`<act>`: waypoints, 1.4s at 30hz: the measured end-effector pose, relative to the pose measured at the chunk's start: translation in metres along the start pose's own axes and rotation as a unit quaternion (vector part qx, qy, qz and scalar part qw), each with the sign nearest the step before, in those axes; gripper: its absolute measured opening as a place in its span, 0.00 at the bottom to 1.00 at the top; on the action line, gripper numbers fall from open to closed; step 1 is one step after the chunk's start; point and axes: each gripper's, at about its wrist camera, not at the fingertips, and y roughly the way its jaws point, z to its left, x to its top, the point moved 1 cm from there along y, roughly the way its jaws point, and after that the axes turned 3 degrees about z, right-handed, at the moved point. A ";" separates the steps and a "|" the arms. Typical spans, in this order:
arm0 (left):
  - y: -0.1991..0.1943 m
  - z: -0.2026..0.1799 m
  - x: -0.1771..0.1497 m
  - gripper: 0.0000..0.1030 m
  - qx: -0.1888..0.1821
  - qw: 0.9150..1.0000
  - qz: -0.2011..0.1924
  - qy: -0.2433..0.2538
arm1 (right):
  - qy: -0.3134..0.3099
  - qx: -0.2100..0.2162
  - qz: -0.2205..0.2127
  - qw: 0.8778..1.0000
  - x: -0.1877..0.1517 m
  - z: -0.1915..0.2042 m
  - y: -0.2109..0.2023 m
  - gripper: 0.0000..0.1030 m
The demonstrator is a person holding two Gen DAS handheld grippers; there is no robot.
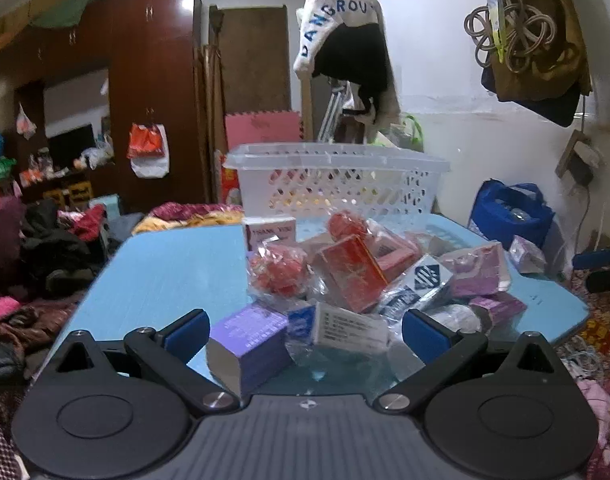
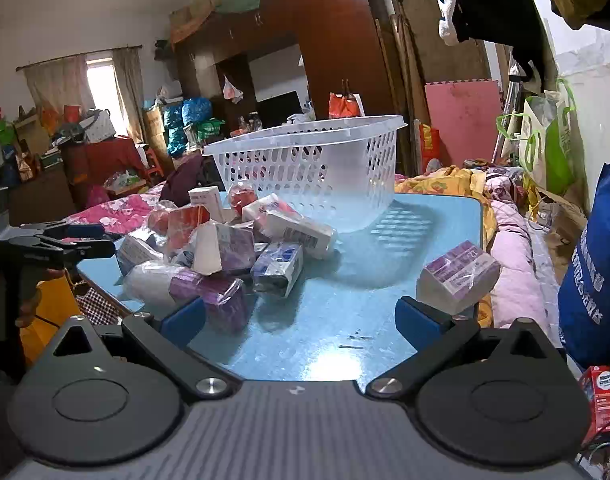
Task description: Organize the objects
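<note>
One light-blue worktop (image 2: 437, 216) fills the middle of both views. One white lattice basket (image 2: 317, 160) stands at its far edge, at twelve o'clock from the left hand-held gripper (image 1: 305, 330), upright and with nothing visible inside. Just in front of the basket sits one heap of small wrapped boxes (image 1: 369, 272); the exact count is hard to tell, but there are at least three purple, two red and two blue-and-white. One purple box (image 1: 249, 340) lies nearest, between the left hand-held gripper's spread blue pads, touching neither pad clearly. One more purple box (image 2: 457, 276) sits apart from the heap at about one o'clock from the right hand-held gripper (image 2: 301, 320), whose jaws are also spread wide and hold nothing over bare worktop.
</note>
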 end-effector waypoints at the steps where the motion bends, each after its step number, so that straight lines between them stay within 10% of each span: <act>1: 0.000 0.000 0.000 1.00 -0.004 1.000 0.003 -0.001 | 0.000 0.001 -0.001 1.000 0.000 0.000 0.000 1.00; 42: -0.005 0.002 -0.002 1.00 0.004 1.000 -0.007 0.001 | -0.011 0.004 0.000 1.000 -0.002 0.005 0.000 1.00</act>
